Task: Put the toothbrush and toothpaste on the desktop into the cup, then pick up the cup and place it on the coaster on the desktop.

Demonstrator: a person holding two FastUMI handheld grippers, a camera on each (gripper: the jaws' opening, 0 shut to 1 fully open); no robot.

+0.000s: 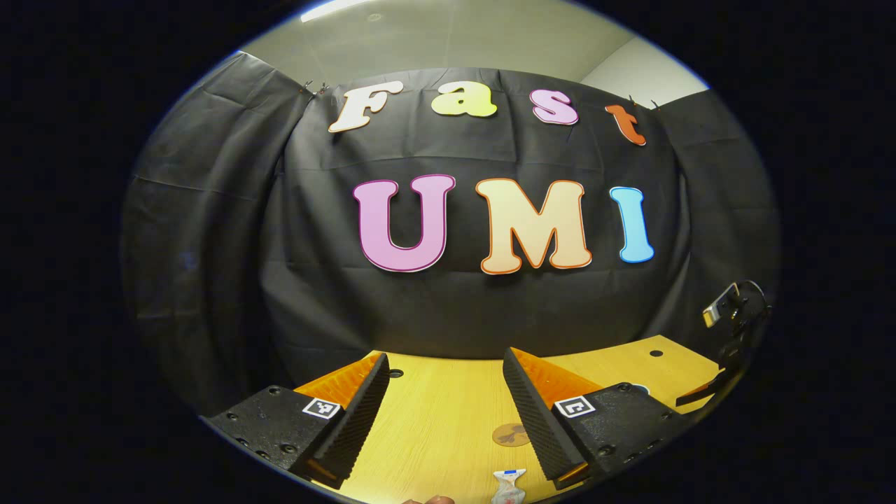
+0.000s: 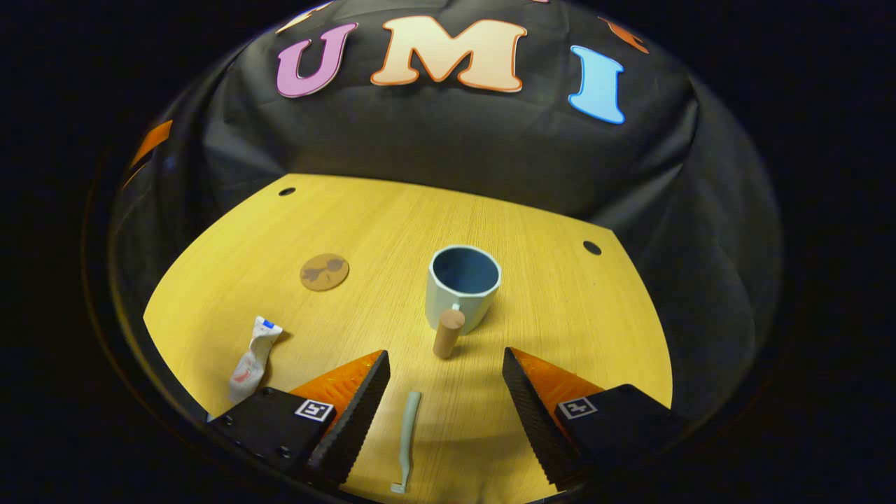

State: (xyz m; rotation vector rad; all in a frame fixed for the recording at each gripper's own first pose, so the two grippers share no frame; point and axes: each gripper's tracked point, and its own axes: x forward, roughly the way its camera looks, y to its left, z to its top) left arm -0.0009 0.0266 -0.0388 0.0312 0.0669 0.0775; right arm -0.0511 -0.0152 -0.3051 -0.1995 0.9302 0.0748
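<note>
In the right gripper view, the right claw (image 2: 446, 392) is tipped down toward the wooden desk (image 2: 560, 301), its fingers spread wide with nothing between them. The toothbrush (image 2: 408, 441) lies flat on the desk inside that gap, closer to the left finger, its length running roughly along the claw's line of reach. Straight ahead, just past the fingertips, stands the cup (image 2: 463, 287), upright and empty, with its wooden handle (image 2: 448, 333) pointing back at the claw. The toothpaste (image 2: 252, 358), a crumpled tube, lies to the left, just beside the outer edge of the left finger. The round coaster (image 2: 324, 271) sits farther ahead and left, well apart from the cup.

In the left gripper view, the left claw (image 1: 446, 392) is held more level, facing the booth wall, also wide open and empty. The coaster (image 1: 511, 435) shows between its fingers, near the right one, and the toothpaste (image 1: 509, 485) lies nearer still, at the bottom edge.
</note>
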